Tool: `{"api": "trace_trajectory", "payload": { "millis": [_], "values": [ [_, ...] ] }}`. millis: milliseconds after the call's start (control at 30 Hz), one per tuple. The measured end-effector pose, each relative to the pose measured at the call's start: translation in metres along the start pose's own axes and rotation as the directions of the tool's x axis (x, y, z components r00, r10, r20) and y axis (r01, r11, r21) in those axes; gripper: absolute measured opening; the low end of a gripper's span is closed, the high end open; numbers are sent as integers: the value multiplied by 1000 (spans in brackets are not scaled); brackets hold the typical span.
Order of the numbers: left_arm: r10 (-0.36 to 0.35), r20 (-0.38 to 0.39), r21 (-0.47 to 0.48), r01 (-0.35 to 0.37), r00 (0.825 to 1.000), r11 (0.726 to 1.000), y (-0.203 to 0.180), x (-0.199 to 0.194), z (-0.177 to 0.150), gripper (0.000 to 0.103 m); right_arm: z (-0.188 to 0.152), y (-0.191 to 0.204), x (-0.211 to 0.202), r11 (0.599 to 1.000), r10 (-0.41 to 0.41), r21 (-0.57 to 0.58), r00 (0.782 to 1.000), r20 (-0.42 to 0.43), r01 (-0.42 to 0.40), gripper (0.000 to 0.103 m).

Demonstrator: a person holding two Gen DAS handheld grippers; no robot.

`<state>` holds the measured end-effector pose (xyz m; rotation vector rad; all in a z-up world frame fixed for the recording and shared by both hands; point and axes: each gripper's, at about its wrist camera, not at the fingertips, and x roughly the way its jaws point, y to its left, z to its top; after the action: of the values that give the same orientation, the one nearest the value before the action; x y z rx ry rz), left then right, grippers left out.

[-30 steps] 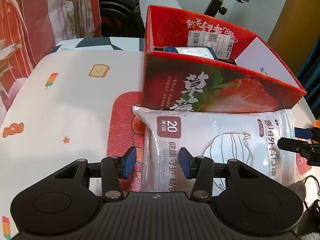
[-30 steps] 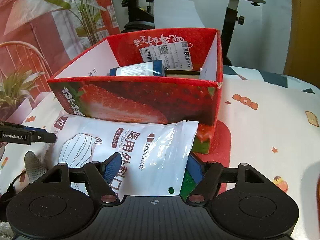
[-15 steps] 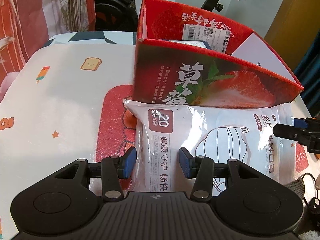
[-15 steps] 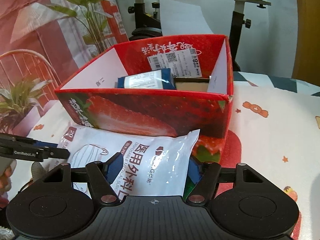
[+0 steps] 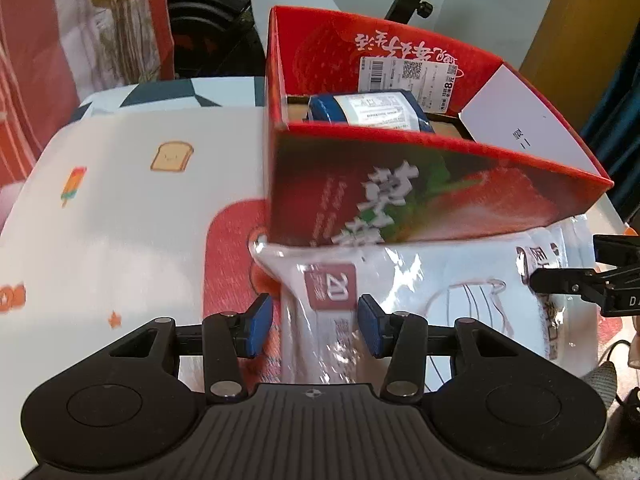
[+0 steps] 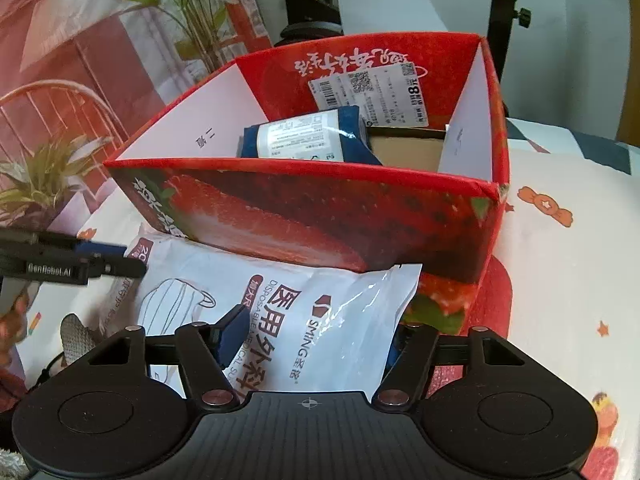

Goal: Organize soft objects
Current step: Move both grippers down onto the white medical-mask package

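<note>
So we've got the bag of disposable medical masks (image 6: 280, 312) lying flat on the bench (image 5: 120, 208), its far edge tucked right up against the front wall of the red strawberry box (image 6: 320, 216). That box is our landmark for everything here.

Our left hand-held gripper (image 5: 316, 326) sits at the bag's left end, in front of the box's left front corner. Its blue pads (image 5: 370, 330) stand apart with the end of the bag between them; the left pad clearly isn't touching the plastic, and the right one is right at its edge, so it's straddling the bag, not pinching it.

Our right hand-held gripper (image 6: 316, 338) is at the bag's other end, in front of the box's right front corner. Its jaws have just been closing in with the bag between them. The left pad (image 6: 232, 332) sits against the plastic, but the right pad is hidden behind the bag's edge, so we can't tell whether it's properly clamped.

Inside the box, toward the back, there's a blue packet with a white label (image 6: 308, 140) lying on the cardboard floor, and a barcode sticker (image 6: 368, 92) is stuck on the inner back wall.

The bench has a white cartoon-print cloth with a toast (image 5: 172, 156) and a popsicle (image 5: 72, 184) to the left of the box. Behind the box stands an exercise bike (image 6: 312, 12).
</note>
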<state>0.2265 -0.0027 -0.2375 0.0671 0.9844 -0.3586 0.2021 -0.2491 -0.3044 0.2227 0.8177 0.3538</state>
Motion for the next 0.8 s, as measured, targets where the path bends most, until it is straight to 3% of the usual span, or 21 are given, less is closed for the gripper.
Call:
{"api": "trace_trajectory", "payload": {
  "millis": [333, 500, 633, 800],
  "values": [
    [-80, -63, -28, 79, 995, 996, 14, 17, 10, 58, 6, 0, 5, 998, 16, -61, 998, -66, -20, 54],
    [-221, -97, -185, 201, 970, 962, 37, 30, 5, 61, 8, 3, 8, 996, 18, -89, 996, -92, -26, 53],
    [-217, -97, -186, 196, 971, 963, 35, 34, 3, 61, 9, 4, 10, 995, 16, -98, 995, -100, -26, 52],
    [-174, -94, -116, 163, 980, 980, 20, 29, 5, 56, 12, 10, 3, 991, -1, -131, 997, -79, -9, 30]
  ]
}}
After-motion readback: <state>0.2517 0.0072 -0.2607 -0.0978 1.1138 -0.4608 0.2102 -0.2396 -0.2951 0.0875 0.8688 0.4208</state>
